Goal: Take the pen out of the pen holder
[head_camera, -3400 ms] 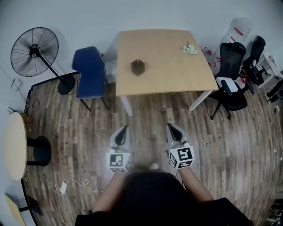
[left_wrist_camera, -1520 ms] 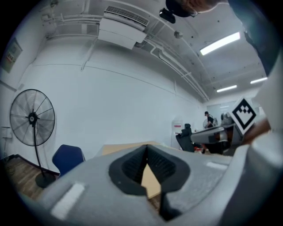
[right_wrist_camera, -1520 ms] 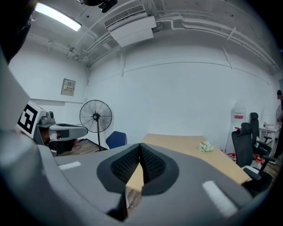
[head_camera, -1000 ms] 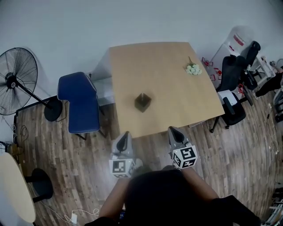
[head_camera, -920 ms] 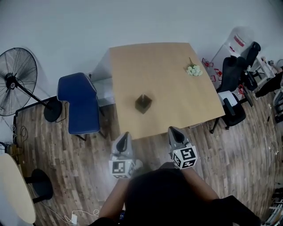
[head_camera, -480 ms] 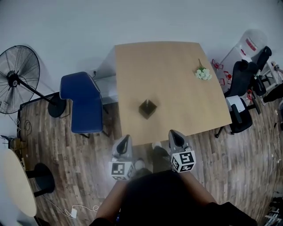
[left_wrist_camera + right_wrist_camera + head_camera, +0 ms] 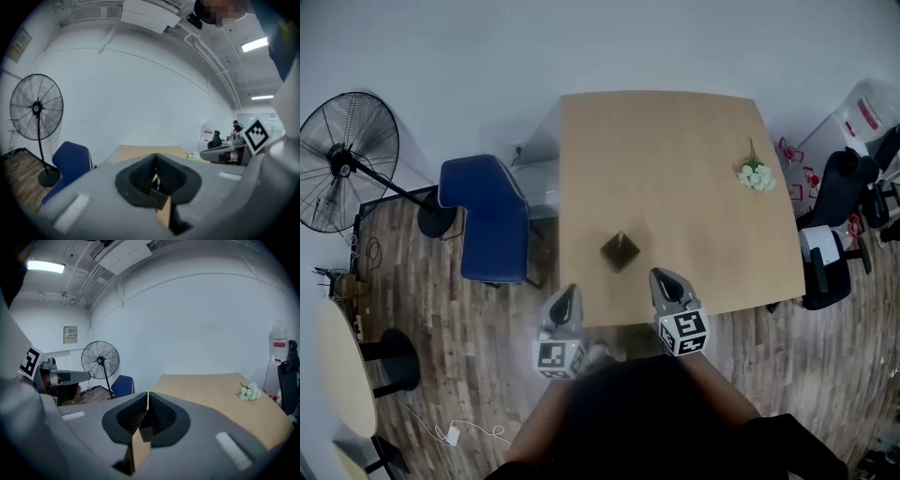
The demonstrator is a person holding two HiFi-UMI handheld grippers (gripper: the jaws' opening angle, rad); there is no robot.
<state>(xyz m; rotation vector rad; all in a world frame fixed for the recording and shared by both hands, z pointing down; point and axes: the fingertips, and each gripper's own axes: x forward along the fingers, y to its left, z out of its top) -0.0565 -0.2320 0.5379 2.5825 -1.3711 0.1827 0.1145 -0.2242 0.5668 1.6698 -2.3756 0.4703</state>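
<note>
The dark pen holder [image 7: 620, 251] stands on the wooden table [image 7: 675, 150], near its front edge. No pen can be made out in it from the head view. My left gripper [image 7: 565, 296] is at the table's front edge, below and left of the holder, with its jaws together and empty [image 7: 155, 157]. My right gripper [image 7: 660, 278] reaches just over the front edge, to the right of the holder. Its jaws are only starting to open, still look closed, and hold nothing [image 7: 147, 395]. Neither gripper touches the holder.
A small bunch of white flowers [image 7: 757, 176] lies at the table's right side. A blue chair [image 7: 492, 220] stands left of the table, with a floor fan [image 7: 347, 159] beyond it. Black office chairs [image 7: 839, 234] crowd the right, and a round table [image 7: 342, 366] is at the far left.
The person has walked up to the table. Both grippers moved forward from the floor in front of it to its front edge, closer to the pen holder.
</note>
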